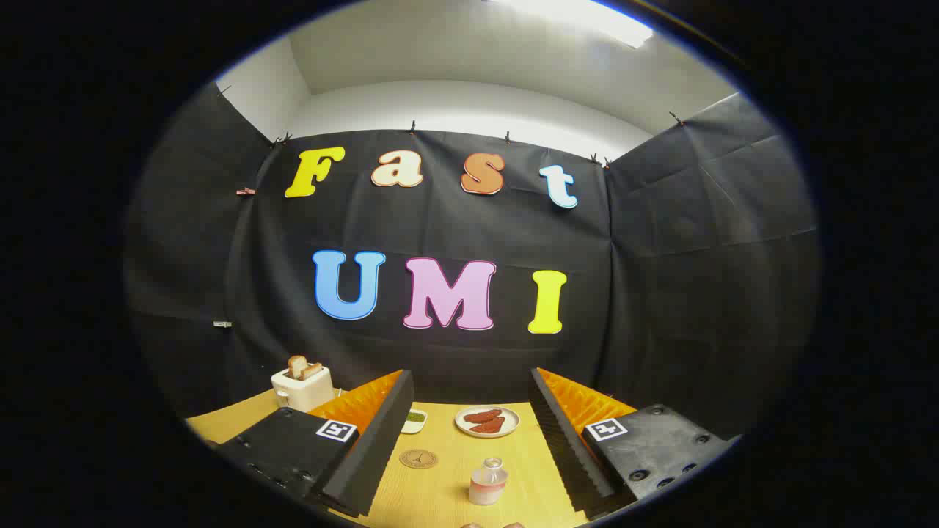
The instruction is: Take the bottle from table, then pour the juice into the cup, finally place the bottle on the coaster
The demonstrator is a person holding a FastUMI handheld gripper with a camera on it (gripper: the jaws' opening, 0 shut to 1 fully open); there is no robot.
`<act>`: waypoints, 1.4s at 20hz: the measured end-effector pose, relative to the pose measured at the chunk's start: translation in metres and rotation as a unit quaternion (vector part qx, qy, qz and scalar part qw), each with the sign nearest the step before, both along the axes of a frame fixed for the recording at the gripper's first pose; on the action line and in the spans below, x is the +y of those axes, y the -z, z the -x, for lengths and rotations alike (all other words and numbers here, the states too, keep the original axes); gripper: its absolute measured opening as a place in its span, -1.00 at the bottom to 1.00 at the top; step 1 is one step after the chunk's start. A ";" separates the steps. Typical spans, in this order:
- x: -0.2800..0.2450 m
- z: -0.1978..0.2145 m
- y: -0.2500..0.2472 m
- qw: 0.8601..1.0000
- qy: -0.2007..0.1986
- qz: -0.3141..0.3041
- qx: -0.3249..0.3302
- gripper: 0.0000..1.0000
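A small clear bottle (488, 482) with pale pink juice stands upright on the wooden table (447, 499), below and between my two fingers, nearer the right one. My gripper (469, 381) is open, held above the table, with nothing between its ribbed pads. A round brown coaster (418, 458) lies flat to the bottle's left, just ahead of the left finger (367, 440). A small white cup (414, 420) with something green inside sits beyond the coaster, partly hidden by the left finger.
A white plate (487, 422) with reddish-brown food lies beyond the bottle. A white toaster (302, 387) with bread slices stands at the far left of the table. The black cloth wall closes the back.
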State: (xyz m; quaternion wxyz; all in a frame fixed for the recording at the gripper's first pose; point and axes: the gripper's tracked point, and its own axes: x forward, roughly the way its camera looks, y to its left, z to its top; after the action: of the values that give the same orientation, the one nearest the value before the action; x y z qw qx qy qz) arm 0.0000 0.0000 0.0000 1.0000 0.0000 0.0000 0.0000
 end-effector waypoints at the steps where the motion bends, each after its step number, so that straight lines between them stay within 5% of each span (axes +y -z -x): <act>1: 0.000 0.000 0.002 1.000 0.000 -0.003 0.004 0.94; 28: -0.006 -0.052 0.094 0.997 -0.028 -0.018 0.066 0.94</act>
State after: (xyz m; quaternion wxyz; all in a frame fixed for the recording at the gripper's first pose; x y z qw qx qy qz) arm 0.0517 -0.0060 -0.0936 0.9973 0.0181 0.0659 0.0283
